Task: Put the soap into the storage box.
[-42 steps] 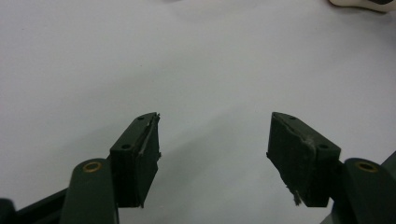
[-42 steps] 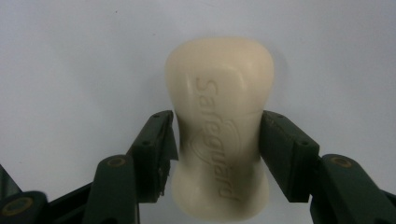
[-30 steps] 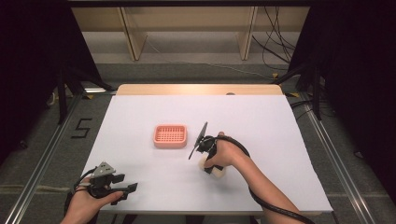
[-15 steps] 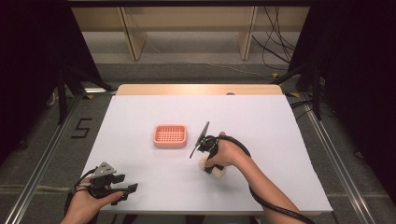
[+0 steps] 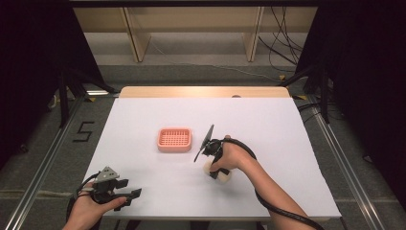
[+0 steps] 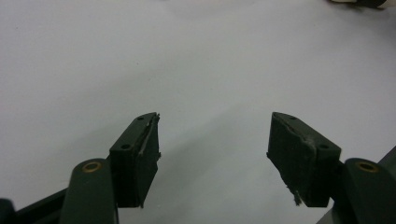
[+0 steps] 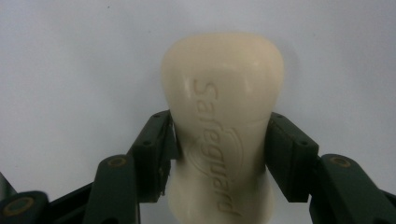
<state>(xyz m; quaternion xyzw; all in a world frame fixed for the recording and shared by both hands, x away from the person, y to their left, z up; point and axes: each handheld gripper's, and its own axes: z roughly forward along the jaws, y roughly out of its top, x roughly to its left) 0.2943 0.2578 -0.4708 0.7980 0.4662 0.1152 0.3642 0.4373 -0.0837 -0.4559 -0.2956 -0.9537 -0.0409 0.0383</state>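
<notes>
A cream soap bar [image 7: 224, 116] with raised lettering lies on the white table, between the jaws of my right gripper [image 7: 222, 135]. Both pads rest against its narrow waist. The jaws have just been opening, with the bar still between them. From above, the right gripper [image 5: 213, 167] points down under the hand, and the soap bar [image 5: 219, 176] peeks out below it. My left gripper [image 5: 134, 196] rests at the front left edge. In its own view the left gripper [image 6: 215, 135] stands open over bare table, with nothing between the jaws.
A pink slotted soap dish [image 5: 174, 139] sits mid-table, just left of the right hand. The white table [image 5: 268, 120] has a wooden strip along its far edge. Wooden shelf legs and cables stand on the floor beyond it.
</notes>
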